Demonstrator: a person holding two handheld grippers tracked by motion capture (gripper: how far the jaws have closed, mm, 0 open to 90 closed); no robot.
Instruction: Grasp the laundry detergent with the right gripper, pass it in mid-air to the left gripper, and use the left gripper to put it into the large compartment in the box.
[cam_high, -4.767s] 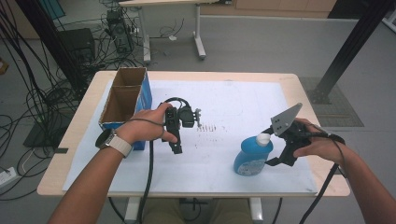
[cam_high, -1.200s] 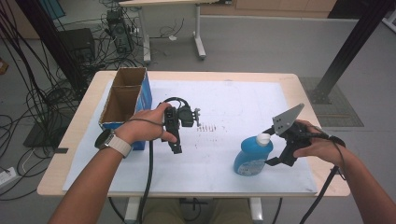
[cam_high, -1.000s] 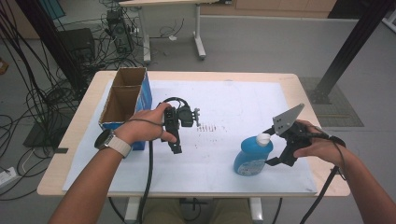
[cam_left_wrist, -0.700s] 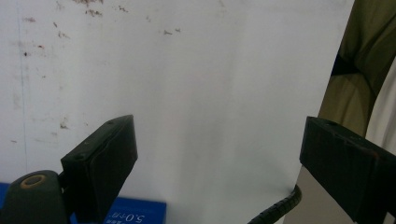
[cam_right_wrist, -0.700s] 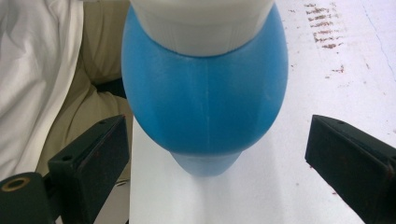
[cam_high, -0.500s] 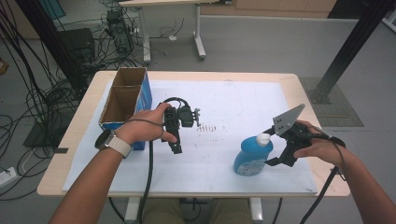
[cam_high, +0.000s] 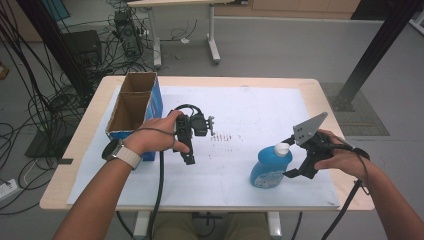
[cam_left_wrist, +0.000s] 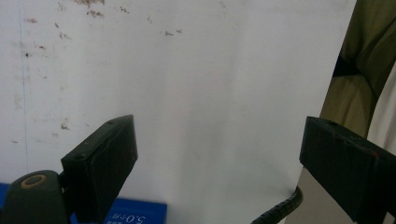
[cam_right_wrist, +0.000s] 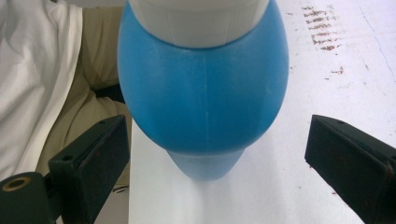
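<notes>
A blue bottle (cam_high: 267, 169) with a white cap (cam_high: 281, 148) stands upright on the white paper at the table's near right. My right gripper (cam_high: 289, 158) sits just right of it, open, its jaws spread on either side of the bottle's upper body without touching. In the right gripper view the bottle (cam_right_wrist: 203, 98) and its cap (cam_right_wrist: 198, 18) are close ahead of the open right gripper (cam_right_wrist: 219, 135). My left gripper (cam_high: 189, 157) rests mid-table in the person's left hand, pointing toward the near edge. It is open, and the left gripper (cam_left_wrist: 217, 140) has bare paper between its jaws.
An open cardboard box (cam_high: 132, 107) with blue sides stands at the table's left, beside the left hand. A white paper sheet (cam_high: 250, 105) covers most of the table, with small brown marks (cam_high: 222, 136) at its middle. Cables and table legs lie on the floor beyond.
</notes>
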